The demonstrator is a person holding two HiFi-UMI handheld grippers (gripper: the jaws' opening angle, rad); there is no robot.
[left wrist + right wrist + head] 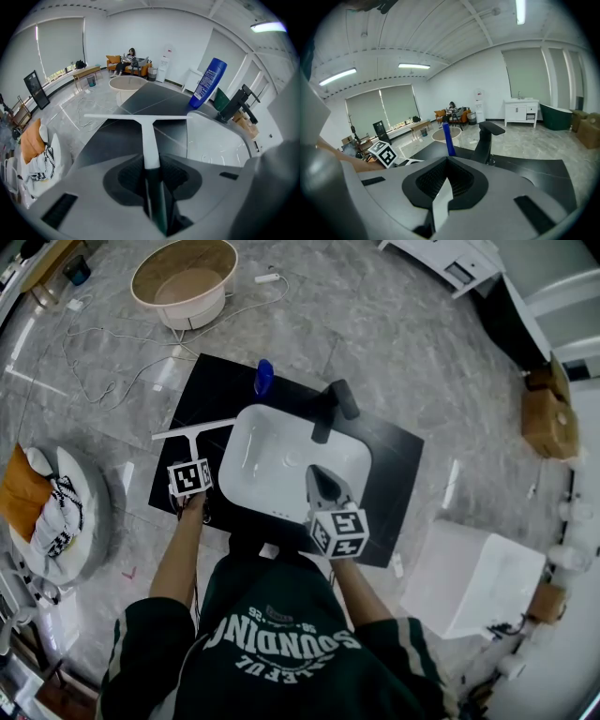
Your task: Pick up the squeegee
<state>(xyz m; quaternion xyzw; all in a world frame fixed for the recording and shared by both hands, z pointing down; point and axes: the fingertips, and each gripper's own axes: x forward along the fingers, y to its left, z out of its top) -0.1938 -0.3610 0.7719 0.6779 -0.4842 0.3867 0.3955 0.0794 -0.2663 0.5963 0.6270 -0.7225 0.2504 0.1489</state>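
The squeegee point(192, 430) lies on the black mat point(206, 390) left of the white sink point(272, 465), its white blade across and its handle running back toward me. My left gripper point(195, 457) points steeply down onto that handle. In the left gripper view the white-and-dark handle point(151, 154) sits between the pads, which press it on both sides, and the blade point(136, 117) spreads beyond the tips of my left gripper point(151, 161). My right gripper point(317, 472) hovers over the sink basin, its tips together and empty point(447, 161).
A blue bottle point(263, 377) and a black faucet point(333, 409) stand at the sink's far edge. On the floor are a round tub point(184, 279) with loose cables, a cushioned basket point(56, 512) at left, a white box point(478, 577) and cardboard boxes point(548, 413) at right.
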